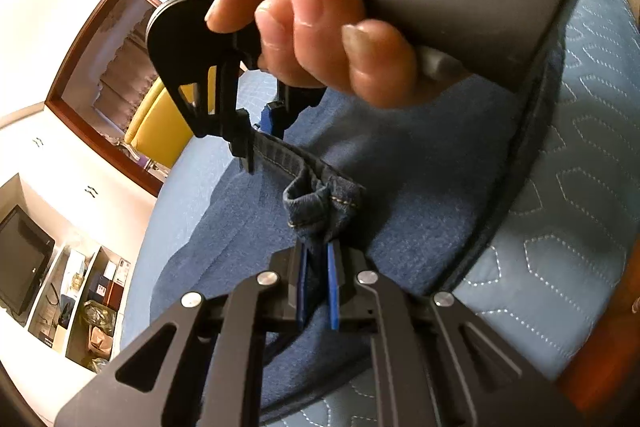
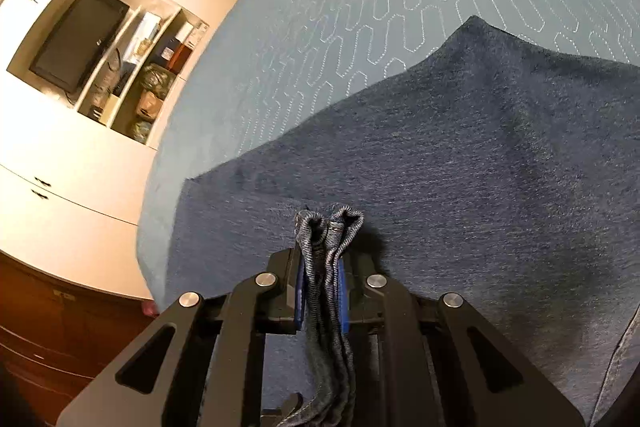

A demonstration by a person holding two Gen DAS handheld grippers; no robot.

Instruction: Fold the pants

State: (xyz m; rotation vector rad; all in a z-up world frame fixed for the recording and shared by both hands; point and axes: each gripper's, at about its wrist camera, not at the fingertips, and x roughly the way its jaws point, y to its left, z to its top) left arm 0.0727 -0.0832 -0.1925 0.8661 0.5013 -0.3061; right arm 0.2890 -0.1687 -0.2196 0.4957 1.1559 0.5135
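Dark blue denim pants (image 1: 420, 163) lie spread on a light blue quilted bed cover (image 1: 568, 235). My left gripper (image 1: 318, 259) is shut on a bunched hem of the pants (image 1: 324, 203). In the left wrist view the right gripper (image 1: 260, 143) shows ahead, held by a hand (image 1: 320, 39), pinching the same hem edge. In the right wrist view my right gripper (image 2: 322, 267) is shut on a folded hem (image 2: 330, 227) that sticks up between the blue pads. The rest of the pants (image 2: 460, 167) lie flat beyond it.
The bed cover (image 2: 360, 27) stretches far ahead. A white wall cabinet with a black TV (image 2: 80, 39) and cluttered shelves (image 2: 152, 83) stands to the left. A dark wooden drawer unit (image 2: 60, 327) is at lower left. A yellow chair (image 1: 160, 119) stands by a wood-framed opening.
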